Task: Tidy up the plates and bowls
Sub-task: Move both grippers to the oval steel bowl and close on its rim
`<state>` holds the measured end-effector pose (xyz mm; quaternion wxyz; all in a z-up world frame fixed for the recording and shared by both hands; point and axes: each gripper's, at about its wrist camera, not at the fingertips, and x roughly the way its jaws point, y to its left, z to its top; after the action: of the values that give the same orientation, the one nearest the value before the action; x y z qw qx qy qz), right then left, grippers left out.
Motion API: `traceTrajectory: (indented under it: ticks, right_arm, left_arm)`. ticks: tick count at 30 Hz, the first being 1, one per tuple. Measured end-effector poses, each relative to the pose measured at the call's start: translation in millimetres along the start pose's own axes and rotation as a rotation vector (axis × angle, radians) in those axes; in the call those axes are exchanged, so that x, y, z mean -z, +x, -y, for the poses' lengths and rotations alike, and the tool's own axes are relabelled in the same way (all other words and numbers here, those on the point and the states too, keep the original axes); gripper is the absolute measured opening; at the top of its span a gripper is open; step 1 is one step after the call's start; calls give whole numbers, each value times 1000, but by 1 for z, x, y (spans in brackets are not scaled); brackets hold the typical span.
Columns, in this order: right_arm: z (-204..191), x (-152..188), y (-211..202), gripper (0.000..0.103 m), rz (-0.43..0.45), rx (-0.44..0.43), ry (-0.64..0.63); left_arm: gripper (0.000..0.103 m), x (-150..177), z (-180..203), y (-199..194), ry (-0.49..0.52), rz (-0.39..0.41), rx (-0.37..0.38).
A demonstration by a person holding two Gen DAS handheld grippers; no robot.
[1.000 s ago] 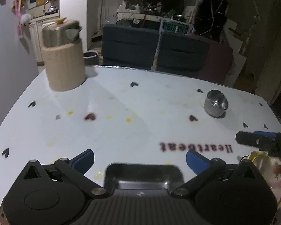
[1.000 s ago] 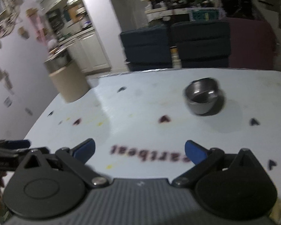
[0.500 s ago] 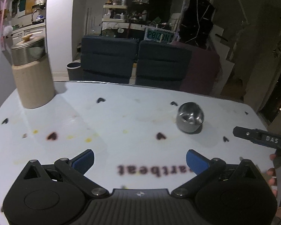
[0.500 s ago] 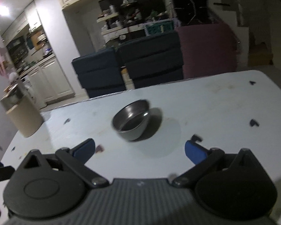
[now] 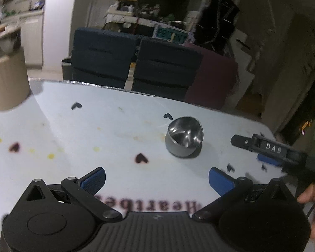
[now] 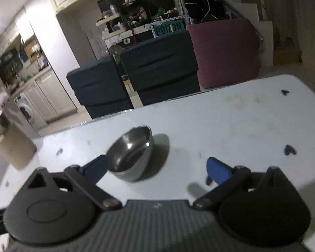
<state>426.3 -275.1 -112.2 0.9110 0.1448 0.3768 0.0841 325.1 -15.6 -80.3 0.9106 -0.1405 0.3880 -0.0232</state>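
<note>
A small steel bowl (image 5: 184, 139) stands upright on the white table (image 5: 94, 126), ahead and slightly right of my left gripper (image 5: 156, 178), which is open and holds nothing. In the right wrist view the same bowl (image 6: 131, 157) lies just ahead of my right gripper (image 6: 155, 169), close to its left blue fingertip (image 6: 95, 167). The right gripper is open, empty, and not touching the bowl. From the left wrist view the right gripper (image 5: 262, 149) reaches in from the right edge, with a hand (image 5: 313, 195) behind it.
A beige canister (image 5: 6, 79) with a metal lid stands at the table's far left, also in the right wrist view as the canister (image 6: 12, 147). Dark blue chairs (image 5: 136, 63) and a maroon seat (image 5: 214, 77) line the far edge. Heart stickers and "Heartbeat" lettering mark the tabletop.
Both grippers have swung towards the steel bowl. It now looms larger in each view, and the right gripper has come close to it. The canister has slid to the left edge.
</note>
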Motion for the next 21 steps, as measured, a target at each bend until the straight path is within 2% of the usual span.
traceTrajectory:
  ticks: [5,8,11,13,15,21]
  right_arm:
    - [7,-10,10,77,-15,-92,41]
    - [12,-14,11,70,-4,-116,67]
    - [15,-17,13,62,-5,-124,83]
    - [16,-19,15,59,-3,-135,91]
    - [18,-22,21,58,0,-141,94]
    - [18,-19,29,58,-10,-142,116]
  left_arm:
    - [99,-16,10,27,-61,19,21]
    - [90,-23,21,50,-50,21,43]
    - [76,-24,25,80,-94,-1,61]
    - [65,-24,25,98,-119,-36,66]
    - [59,-24,24,114,-145,-60,66]
    - [52,-23,19,141,-209,-85,111]
